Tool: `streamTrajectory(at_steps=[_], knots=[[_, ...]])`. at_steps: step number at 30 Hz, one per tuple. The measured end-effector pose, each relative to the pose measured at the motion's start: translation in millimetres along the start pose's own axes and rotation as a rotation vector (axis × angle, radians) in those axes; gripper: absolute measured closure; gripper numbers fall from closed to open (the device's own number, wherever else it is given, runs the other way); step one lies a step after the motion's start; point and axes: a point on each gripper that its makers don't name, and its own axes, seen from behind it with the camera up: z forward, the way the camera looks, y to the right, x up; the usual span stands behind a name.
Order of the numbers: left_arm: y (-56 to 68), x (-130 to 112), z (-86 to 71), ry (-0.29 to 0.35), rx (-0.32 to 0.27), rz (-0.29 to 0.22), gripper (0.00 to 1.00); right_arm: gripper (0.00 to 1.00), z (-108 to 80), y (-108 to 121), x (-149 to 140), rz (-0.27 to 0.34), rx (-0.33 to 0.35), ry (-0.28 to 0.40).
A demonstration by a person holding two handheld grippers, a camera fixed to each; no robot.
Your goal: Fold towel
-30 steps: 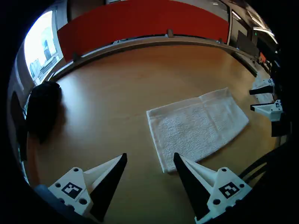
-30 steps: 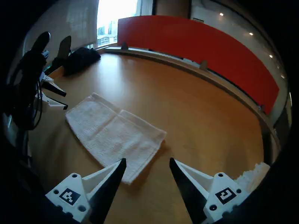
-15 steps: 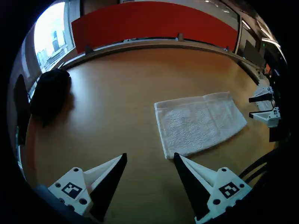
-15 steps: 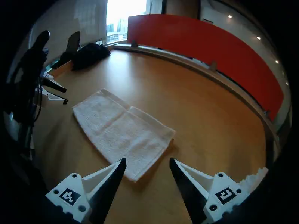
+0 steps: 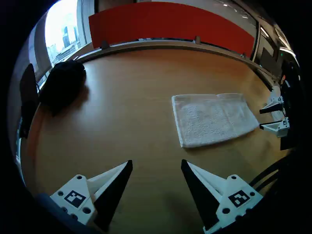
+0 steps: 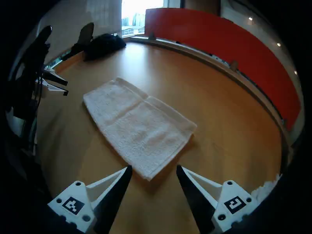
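Folded towel (image 5: 214, 119) lay flat on table (image 5: 128, 109), long axis running left to right. Left gripper (image 5: 156, 161) was open, empty, well back from its left end; right gripper (image 6: 154, 167) was open, empty, towel's near corner between its fingertips

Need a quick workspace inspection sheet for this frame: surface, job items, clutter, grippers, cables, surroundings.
Surface: wooden table, bare apart from the items below.
Job's things: white towel, folded over, lying flat.
Clutter: black bag at the table's far edge, apart from the towel.
Grippers: left gripper open, empty; right gripper open, empty, towel corner just ahead.
Cables: black cables beside the left gripper.
Surroundings: red partition, window.
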Motion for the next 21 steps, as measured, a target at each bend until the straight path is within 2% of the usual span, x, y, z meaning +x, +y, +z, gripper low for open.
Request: streamTrajectory(at_steps=[11, 14, 18, 21], knots=[[-6.9, -16.3, -9.6, -0.007, 0.015, -0.031, 0.07, 0.27, 3.9, -7.7, -9.5, -0.009, 0.029, -0.032], [-8.2, -18.9, -11.5, -0.009, 0.016, -0.032, 0.08, 0.35, 4.5, -9.4, -15.3, -0.010, 0.037, -0.052], [-11.6, -21.8, -13.9, -0.008, 0.022, -0.031, 0.08, 0.52, 5.8, -10.0, -22.0, -0.011, 0.042, -0.077], [-13.4, -23.7, -15.8, -0.006, 0.024, -0.030, 0.08, 0.55, 6.3, -9.0, -23.1, -0.009, 0.040, -0.080]])
